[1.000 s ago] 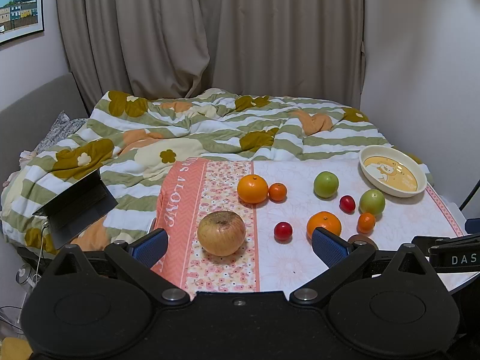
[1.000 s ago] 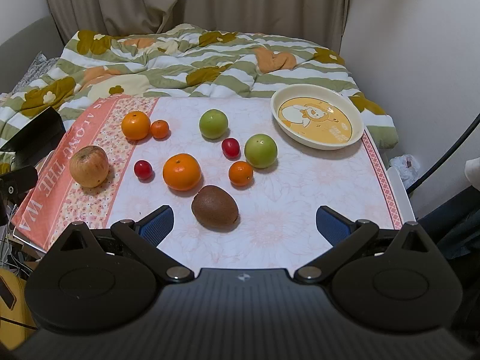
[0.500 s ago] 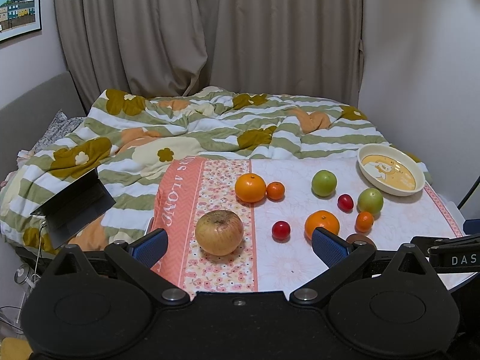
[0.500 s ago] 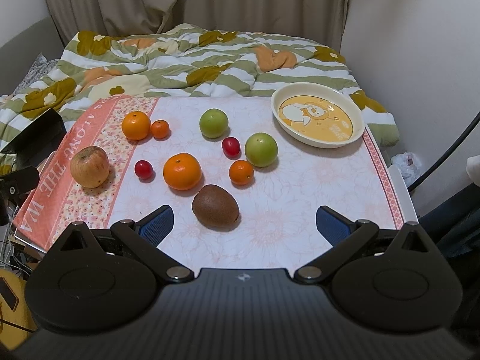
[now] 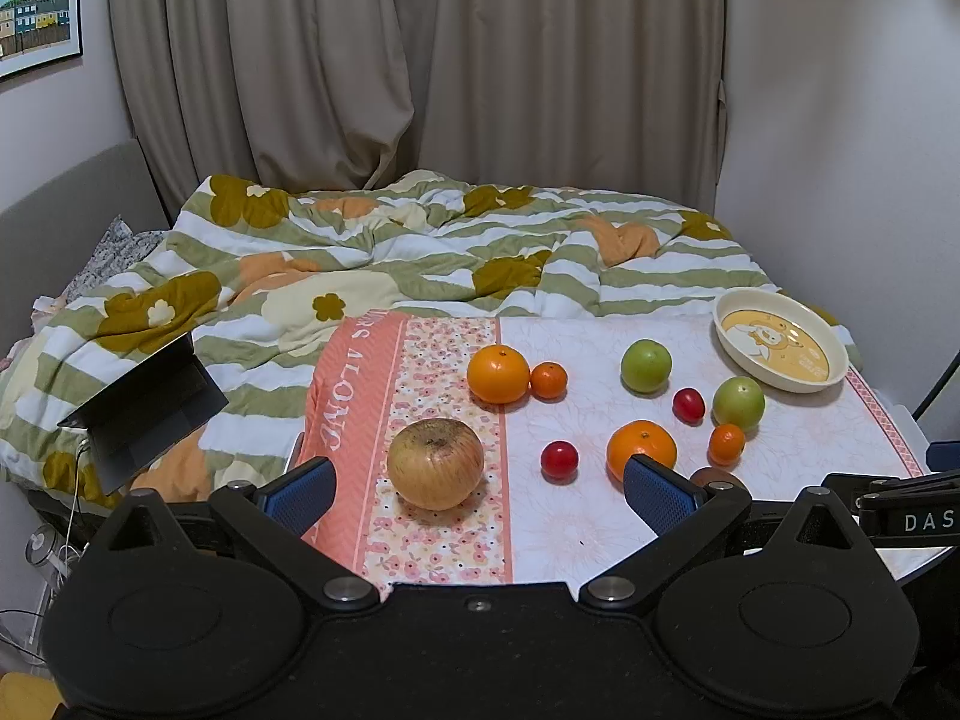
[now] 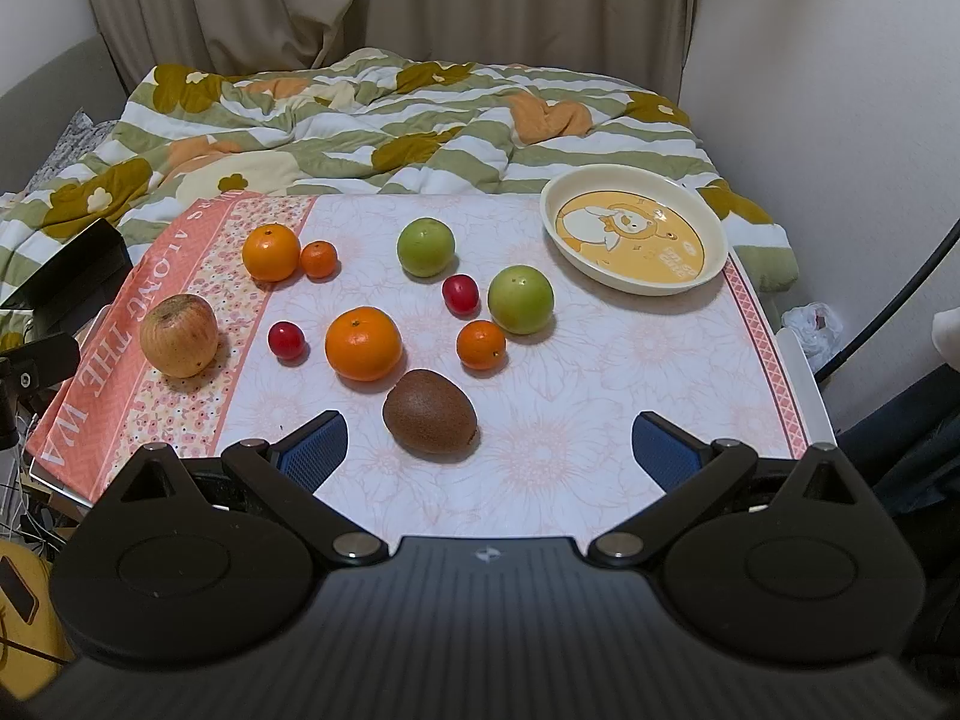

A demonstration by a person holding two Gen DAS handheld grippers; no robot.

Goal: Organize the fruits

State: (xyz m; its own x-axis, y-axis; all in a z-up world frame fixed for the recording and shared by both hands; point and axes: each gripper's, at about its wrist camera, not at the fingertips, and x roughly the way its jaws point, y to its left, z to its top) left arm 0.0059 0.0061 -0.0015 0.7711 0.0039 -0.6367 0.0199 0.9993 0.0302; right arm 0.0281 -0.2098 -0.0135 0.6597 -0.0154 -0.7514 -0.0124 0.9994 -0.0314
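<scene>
Left tongs [image 5: 480, 495] spread wide, holding nothing, low over the near edge of the bench [image 5: 798, 468]. Just ahead of them, between the blue pads: a russet apple [image 5: 435, 463] on the pink floral strip of the cloth. Further ahead, a large orange [image 5: 498, 373] touching a small mandarin [image 5: 548, 380]. Ahead and to their right, a red cherry tomato [image 5: 559, 459], then a second large orange [image 5: 641, 450]. Right tongs [image 6: 489, 441] likewise gaping and empty; a brown kiwi [image 6: 429, 411] lies just ahead, nearer their left pad. Beyond it, another small mandarin [image 6: 480, 344], a second red tomato [image 6: 460, 294], two green apples [image 6: 425, 246] [image 6: 520, 299]. Far ahead and right of the right tongs, a cream dish [image 6: 636, 285] with a yellow cartoon print, no fruit in it. Striped floral duvet [image 6: 384, 120] on a bed beyond the bench.
</scene>
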